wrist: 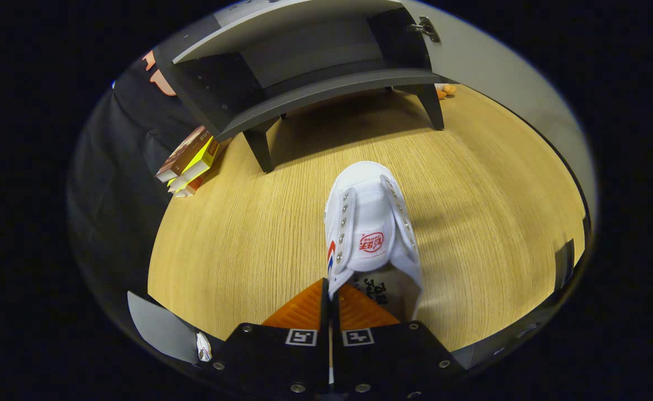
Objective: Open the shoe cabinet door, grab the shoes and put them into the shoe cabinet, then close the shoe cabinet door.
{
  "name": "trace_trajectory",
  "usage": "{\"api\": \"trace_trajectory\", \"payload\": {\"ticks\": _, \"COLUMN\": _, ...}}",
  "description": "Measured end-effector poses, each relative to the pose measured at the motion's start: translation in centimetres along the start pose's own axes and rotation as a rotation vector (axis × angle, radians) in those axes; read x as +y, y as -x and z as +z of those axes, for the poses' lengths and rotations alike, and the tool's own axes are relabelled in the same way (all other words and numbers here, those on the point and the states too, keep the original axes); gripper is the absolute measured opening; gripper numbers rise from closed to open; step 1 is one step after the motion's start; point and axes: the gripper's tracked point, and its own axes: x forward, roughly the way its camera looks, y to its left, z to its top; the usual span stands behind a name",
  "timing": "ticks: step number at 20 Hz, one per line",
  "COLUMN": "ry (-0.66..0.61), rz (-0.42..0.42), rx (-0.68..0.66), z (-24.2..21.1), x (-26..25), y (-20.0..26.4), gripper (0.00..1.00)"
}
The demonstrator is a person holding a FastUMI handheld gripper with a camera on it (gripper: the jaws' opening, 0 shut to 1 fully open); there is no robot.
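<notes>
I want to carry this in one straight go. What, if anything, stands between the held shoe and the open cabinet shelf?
Nothing visible. The gripper is shut on the white shoe's collar edge; beyond its toe lies bare wooden floor, then the open shoe cabinet. The boxes lie beside its leg.

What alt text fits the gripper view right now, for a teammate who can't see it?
The gripper is shut on the side wall of a white shoe, held above the wooden floor with its toe pointing at the shoe cabinet, whose door stands open. Some boxes lie beside the cabinet's leg.
</notes>
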Motion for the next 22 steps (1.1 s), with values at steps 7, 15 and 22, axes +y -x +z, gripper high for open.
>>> {"api": "trace_trajectory", "payload": {"ticks": 7, "ry": 0.014, "rz": -0.006, "rx": -0.042, "z": 1.8, "x": -0.5, "y": 1.7, "gripper": 0.00}}
{"api": "trace_trajectory", "payload": {"ticks": 15, "ry": 0.046, "rz": 0.016, "rx": -0.120, "z": 5.2, "x": 0.0, "y": 4.7, "gripper": 0.00}}
{"api": "trace_trajectory", "payload": {"ticks": 22, "ry": 0.097, "rz": 0.056, "rx": -0.215, "z": 8.9, "x": 1.4, "y": 9.9, "gripper": 0.00}}
